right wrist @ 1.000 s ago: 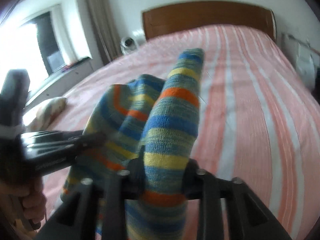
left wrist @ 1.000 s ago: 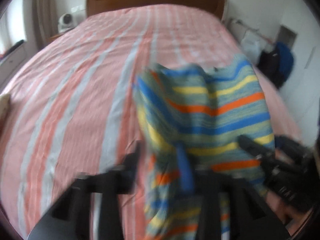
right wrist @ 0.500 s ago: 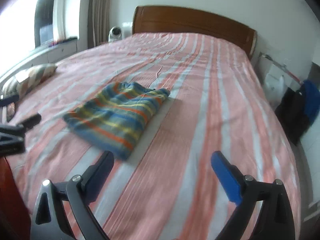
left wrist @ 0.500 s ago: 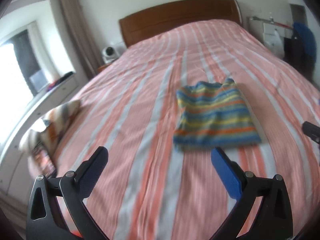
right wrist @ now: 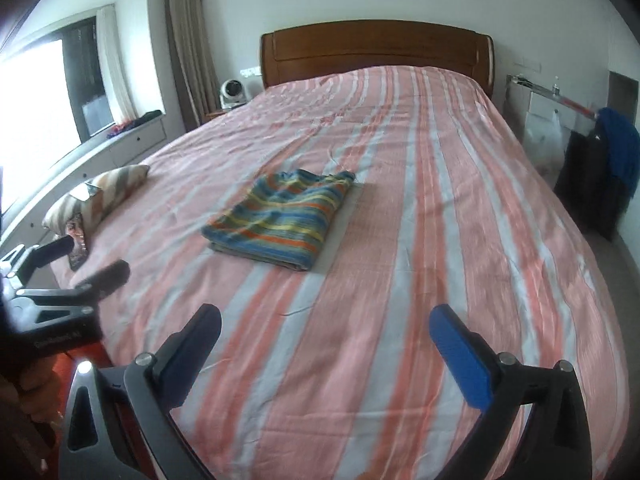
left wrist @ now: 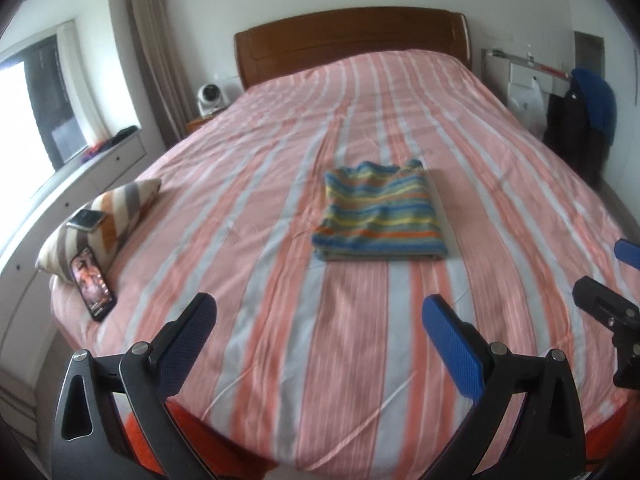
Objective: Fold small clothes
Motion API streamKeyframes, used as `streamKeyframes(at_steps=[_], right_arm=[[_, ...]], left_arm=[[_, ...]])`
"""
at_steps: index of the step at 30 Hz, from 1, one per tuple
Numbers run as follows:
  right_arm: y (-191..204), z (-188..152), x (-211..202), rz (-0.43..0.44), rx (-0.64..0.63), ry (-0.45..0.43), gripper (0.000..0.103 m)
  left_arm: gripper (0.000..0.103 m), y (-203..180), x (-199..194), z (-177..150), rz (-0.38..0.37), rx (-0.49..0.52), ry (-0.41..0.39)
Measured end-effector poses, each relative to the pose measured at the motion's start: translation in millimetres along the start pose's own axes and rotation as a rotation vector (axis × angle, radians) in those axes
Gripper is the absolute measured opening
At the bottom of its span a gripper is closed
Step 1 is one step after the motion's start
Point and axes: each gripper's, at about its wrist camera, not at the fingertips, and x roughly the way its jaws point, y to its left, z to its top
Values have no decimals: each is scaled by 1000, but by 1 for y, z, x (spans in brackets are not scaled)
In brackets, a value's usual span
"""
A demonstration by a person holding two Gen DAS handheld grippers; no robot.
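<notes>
Both grippers pulled farther back, left gripper (left wrist: pixel 318 320) wide, right gripper (right wrist: pixel 324 330) wide, folded garment (left wrist: pixel 378 212) well ahead

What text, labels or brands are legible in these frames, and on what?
Left gripper body, seen in the right wrist view: pale embossed lettering, too blurred to read.
Phone leaning on the pillow: lit screen shows an image, no readable text.
Folded striped garment, bedsheet, headboard: none.

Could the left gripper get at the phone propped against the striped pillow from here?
Probably yes. The left gripper is open and holds nothing; the phone leans on the striped pillow at the bed's edge, with only bare bedspread between. The folded striped garment lies off that path.
</notes>
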Motion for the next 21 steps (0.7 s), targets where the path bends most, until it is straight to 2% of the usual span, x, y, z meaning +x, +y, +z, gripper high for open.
streamKeyframes(at_steps=[4, 7, 8, 9, 10, 12, 13, 17, 21], right_arm=[[10, 1, -14, 15, -19, -34, 102], [11, 1, -51, -25, -29, -219, 103], [10, 2, -60, -32, -36, -249, 103], [8, 4, -65, -19, -64, -214, 103], [8, 4, -65, -19, -64, -214, 103], [9, 2, -56, 6, -106, -105, 103], [9, 1, -53, 27, -117, -78, 102], [11, -7, -56, 41, -56, -65, 103], [17, -8, -65, 69, 3, -84, 103]], left_arm=[[103, 2, -6, -6, -13, 6, 13], [103, 4, -13, -11, -30, 50, 25], [103, 5, -18, -12, -33, 66, 16], [103, 7, -22, -13, -32, 75, 9], [103, 7, -25, -13, -29, 83, 3], [103, 9, -33, -11, -27, 81, -14], [103, 10, -37, -9, -30, 70, -22], [103, 11, -47, -4, -81, 12, -24], [103, 3, -47, -9, -119, 47, -37]])
